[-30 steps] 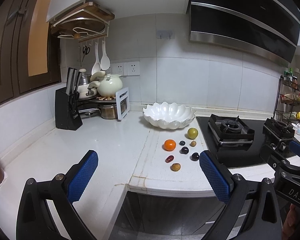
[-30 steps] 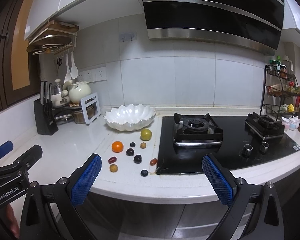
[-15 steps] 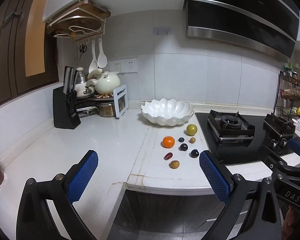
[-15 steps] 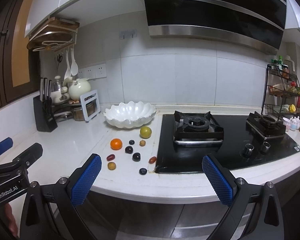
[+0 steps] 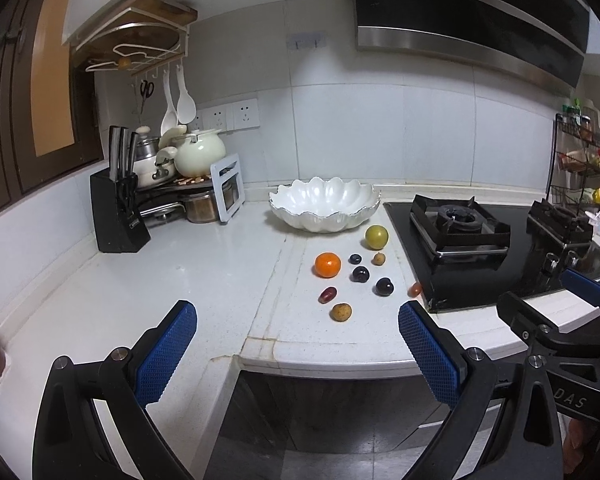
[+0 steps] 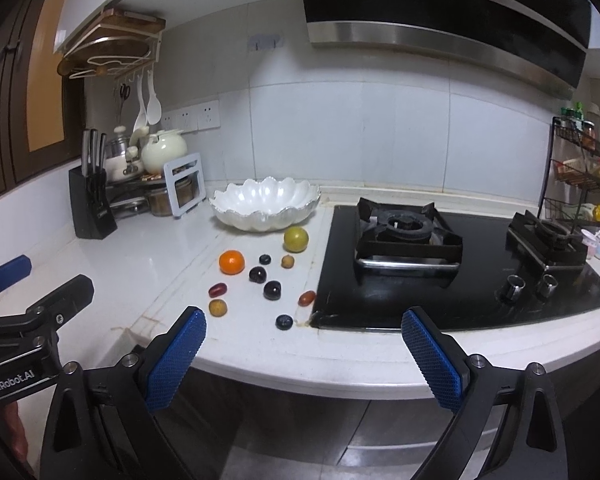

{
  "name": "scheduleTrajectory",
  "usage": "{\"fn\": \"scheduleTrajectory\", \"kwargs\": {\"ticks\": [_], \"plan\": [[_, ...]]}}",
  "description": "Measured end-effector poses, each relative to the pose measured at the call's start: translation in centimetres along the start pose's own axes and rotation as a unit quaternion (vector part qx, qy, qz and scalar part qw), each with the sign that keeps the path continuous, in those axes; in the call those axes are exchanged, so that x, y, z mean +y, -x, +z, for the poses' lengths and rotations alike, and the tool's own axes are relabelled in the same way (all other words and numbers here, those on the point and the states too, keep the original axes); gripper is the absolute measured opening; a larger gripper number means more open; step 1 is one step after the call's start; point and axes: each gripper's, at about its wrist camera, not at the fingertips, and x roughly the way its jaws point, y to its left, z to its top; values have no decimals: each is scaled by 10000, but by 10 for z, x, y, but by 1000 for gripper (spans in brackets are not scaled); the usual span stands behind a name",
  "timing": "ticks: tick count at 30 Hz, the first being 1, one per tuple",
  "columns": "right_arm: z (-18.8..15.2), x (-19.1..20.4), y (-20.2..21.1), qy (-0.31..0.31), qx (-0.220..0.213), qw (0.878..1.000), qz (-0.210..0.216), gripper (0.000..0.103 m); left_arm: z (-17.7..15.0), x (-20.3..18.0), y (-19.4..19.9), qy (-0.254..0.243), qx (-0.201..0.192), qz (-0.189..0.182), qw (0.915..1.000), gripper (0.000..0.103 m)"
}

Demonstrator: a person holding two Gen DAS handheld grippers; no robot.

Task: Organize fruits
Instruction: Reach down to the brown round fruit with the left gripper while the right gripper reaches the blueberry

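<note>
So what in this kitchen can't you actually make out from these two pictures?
- Dark blue fruit at the counter edge: absent from the left wrist view, apparently behind the left gripper.
- Fruit kinds: the small dark fruits are too small to identify.
- Spice rack: cut off at the right edge; labels unreadable.

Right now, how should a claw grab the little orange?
Pinch the orange across its round middle, coming straight down from above. It sits alone on the counter, with free space on its left and right for the fingers; the dark plum is beside it.
</note>
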Motion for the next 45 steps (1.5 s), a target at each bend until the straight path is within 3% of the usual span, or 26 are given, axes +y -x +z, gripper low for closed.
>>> {"fn": "scheduleTrajectory", "kwargs": {"ticks": [9, 18, 34, 45], "plan": [[-1, 4, -30, 114, 151, 9998, 78, 89, 3, -6, -33, -220, 172, -146, 9995, 94], [3, 10, -82, 157, 592, 9980, 177, 80, 6, -9, -93, -329, 650, -417, 9965, 85], [-17, 19, -170, 260, 1431, 9889, 295, 57, -12, -29, -193, -710, 1422, -990, 9823, 63], [-25, 22, -196, 273, 1696, 9842, 432, 45, -24, -39, -220, -723, 1674, -1226, 9756, 48]]}}
